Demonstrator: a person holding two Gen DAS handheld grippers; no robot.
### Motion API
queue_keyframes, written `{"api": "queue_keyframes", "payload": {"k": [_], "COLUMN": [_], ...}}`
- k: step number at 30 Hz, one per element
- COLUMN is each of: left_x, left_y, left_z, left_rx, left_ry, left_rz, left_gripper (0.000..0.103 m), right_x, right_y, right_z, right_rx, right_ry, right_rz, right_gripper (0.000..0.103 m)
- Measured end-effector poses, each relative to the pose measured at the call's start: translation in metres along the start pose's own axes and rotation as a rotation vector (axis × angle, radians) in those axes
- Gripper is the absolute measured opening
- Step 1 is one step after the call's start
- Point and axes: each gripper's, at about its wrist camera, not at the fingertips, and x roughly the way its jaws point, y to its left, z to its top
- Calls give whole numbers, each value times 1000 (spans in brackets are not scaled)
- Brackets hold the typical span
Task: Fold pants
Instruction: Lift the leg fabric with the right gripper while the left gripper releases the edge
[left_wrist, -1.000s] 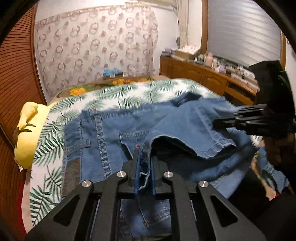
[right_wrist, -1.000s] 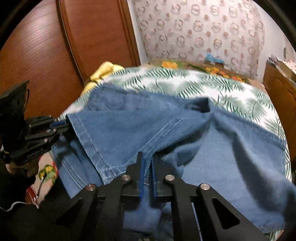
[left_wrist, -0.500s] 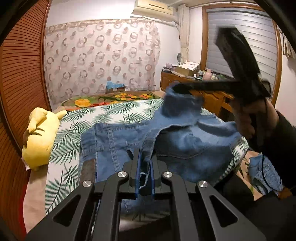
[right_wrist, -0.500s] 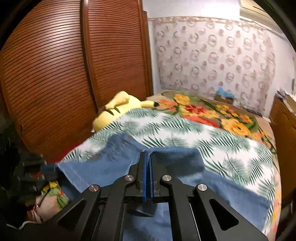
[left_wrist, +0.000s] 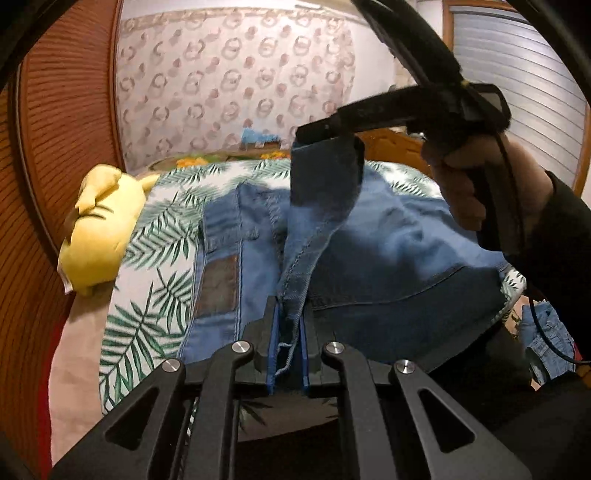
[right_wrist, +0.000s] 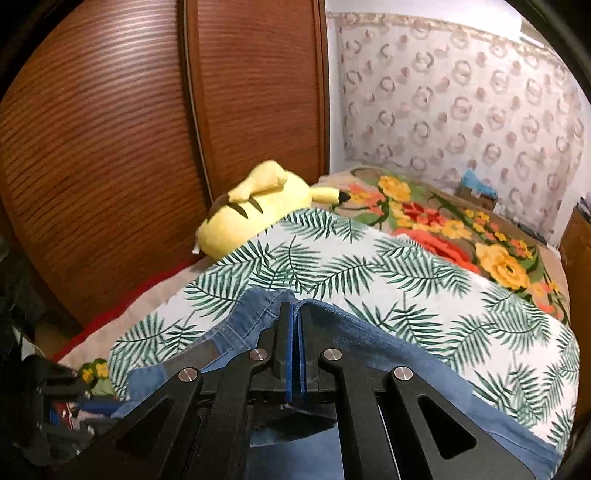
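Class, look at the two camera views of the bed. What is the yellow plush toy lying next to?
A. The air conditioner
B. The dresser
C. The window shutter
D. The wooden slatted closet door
D: the yellow plush toy lies at the bed's edge right beside the wooden slatted closet door.

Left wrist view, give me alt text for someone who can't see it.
The left gripper pinches a denim edge of blue jeans spread on a palm-leaf bedspread, while the right gripper, held in a hand, lifts another part of the jeans above the bed. A yellow plush toy lies at the left beside a wooden slatted door.
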Motion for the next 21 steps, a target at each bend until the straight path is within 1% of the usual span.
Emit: {"api": "queue_keyframes", "payload": {"k": [4, 5, 7, 9, 10, 12, 14, 15, 17, 21], "left_x": [3, 4, 6, 10, 10, 11, 12, 13, 13, 14], "left_y": [5, 6, 6, 4, 5, 6, 8, 9, 11, 18], "left_z": [-3, -3, -4, -6, -6, -8, -8, -8, -7, -5], "left_rx": [-12, -12, 0, 13, 16, 10, 3, -1, -11, -28], "left_ry": [11, 15, 25, 42, 42, 41, 40, 40, 38, 35], "left_rz": [11, 15, 31, 58, 63, 57, 57, 62, 71, 90], "left_gripper": [10, 12, 18, 32, 34, 45, 46, 46, 46, 46], "right_x": [27, 32, 39, 44, 46, 41, 30, 23, 8, -24], "right_y": [2, 3, 4, 5, 7, 7, 6, 5, 3, -7], "right_z": [9, 12, 17, 19, 19, 17, 18, 17, 15, 6], "right_rx": [4, 6, 10, 21, 23, 17, 23, 26, 18, 40], "right_ry": [45, 52, 62, 82, 86, 80, 54, 40, 3, -60], "right_rz": [3, 3, 8, 21, 22, 11, 18, 13, -6, -3], "right_gripper": [2, 2, 2, 2, 3, 10, 23, 26, 38, 42]}}
